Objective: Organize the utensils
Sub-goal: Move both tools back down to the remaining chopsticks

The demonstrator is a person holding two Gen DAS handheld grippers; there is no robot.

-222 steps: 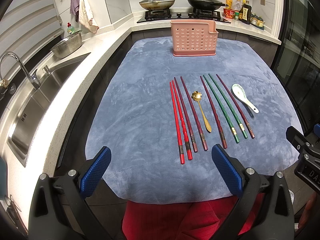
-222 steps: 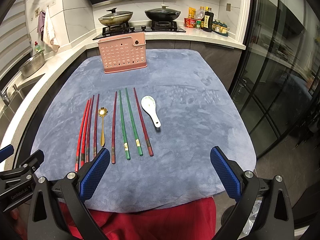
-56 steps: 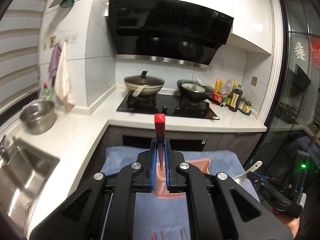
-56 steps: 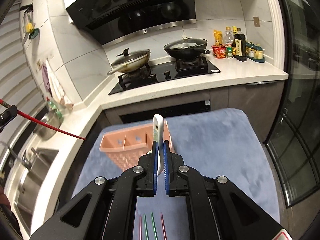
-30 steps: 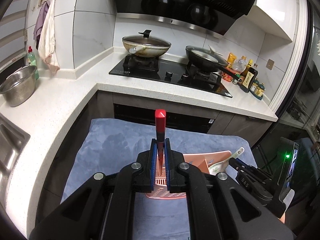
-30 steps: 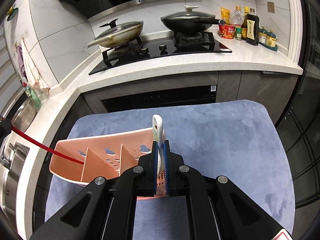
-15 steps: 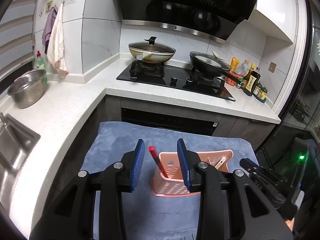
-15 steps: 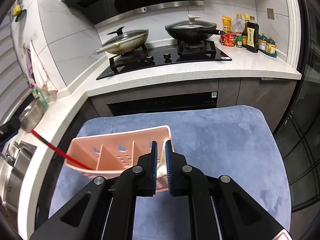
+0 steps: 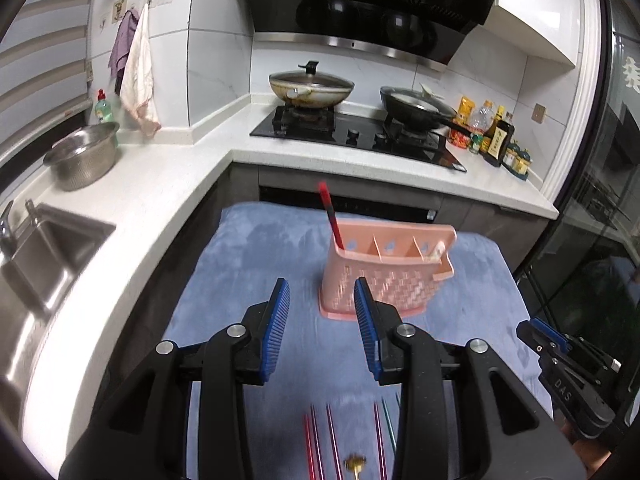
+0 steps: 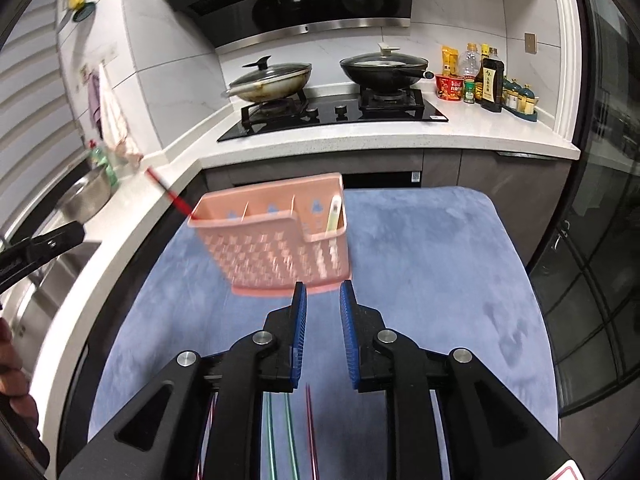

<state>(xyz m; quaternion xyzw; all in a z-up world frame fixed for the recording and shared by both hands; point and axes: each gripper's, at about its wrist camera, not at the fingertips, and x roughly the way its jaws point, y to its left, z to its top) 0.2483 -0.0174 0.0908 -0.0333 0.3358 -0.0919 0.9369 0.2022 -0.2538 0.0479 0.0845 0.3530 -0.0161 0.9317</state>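
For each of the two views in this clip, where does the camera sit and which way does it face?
Left wrist: on the left gripper, tilted down over the blue mat toward the pink caddy and stove; open empty jaws, right gripper at right edge.
Right wrist: on the right gripper, same heading, further right; jaws just opening, empty; a hand at left edge.
Shared: caddy, red chopstick, white spoon, stove.
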